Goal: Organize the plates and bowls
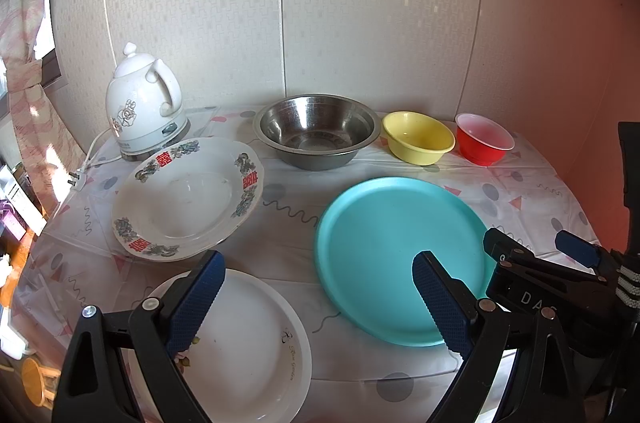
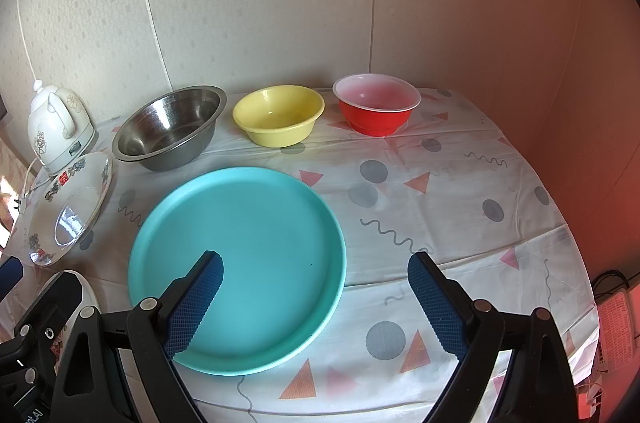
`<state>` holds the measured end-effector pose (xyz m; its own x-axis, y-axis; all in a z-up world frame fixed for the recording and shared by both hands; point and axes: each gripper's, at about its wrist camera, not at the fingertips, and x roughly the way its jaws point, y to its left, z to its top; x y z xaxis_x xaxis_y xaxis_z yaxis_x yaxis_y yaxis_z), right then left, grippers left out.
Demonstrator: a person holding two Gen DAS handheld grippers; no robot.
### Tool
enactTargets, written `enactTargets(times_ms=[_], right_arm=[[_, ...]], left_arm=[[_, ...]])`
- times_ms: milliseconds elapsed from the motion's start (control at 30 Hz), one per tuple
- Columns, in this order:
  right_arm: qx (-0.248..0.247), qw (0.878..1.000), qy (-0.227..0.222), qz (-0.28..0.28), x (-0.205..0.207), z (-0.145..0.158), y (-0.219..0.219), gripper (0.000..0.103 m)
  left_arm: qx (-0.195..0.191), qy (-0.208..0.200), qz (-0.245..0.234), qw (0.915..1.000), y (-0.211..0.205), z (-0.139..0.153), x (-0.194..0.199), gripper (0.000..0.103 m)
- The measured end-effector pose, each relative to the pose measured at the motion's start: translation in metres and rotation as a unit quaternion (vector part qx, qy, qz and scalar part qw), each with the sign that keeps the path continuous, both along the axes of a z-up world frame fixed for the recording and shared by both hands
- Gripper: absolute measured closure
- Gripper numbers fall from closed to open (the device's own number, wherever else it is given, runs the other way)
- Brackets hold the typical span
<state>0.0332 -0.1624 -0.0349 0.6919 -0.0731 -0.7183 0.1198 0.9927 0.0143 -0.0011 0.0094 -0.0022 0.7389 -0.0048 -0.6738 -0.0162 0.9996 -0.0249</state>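
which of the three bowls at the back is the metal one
The steel bowl, leftmost in the row beside the kettle. It is grey, shiny and the widest; the yellow bowl and red bowl look plastic.

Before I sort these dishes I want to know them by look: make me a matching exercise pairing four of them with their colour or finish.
Things:
1. big flat plate
2. largest bowl
3. middle bowl in the back row
4. bowl nearest the right-hand wall

Looks:
A. red outside, white rim
B. turquoise
C. bare shiny metal
D. yellow

Pairs: 1-B, 2-C, 3-D, 4-A
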Motion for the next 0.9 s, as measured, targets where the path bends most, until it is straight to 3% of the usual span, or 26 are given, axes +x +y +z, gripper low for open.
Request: enactTargets(times_ms=[900], right_arm=[[0.007,1.0,0.007,0.004,-0.0002,-0.0026,0.0035,0.008]], left_arm=[[0.0,0.001,0.0,1.0,-0.0014,0.0004,0.0006,0.008]])
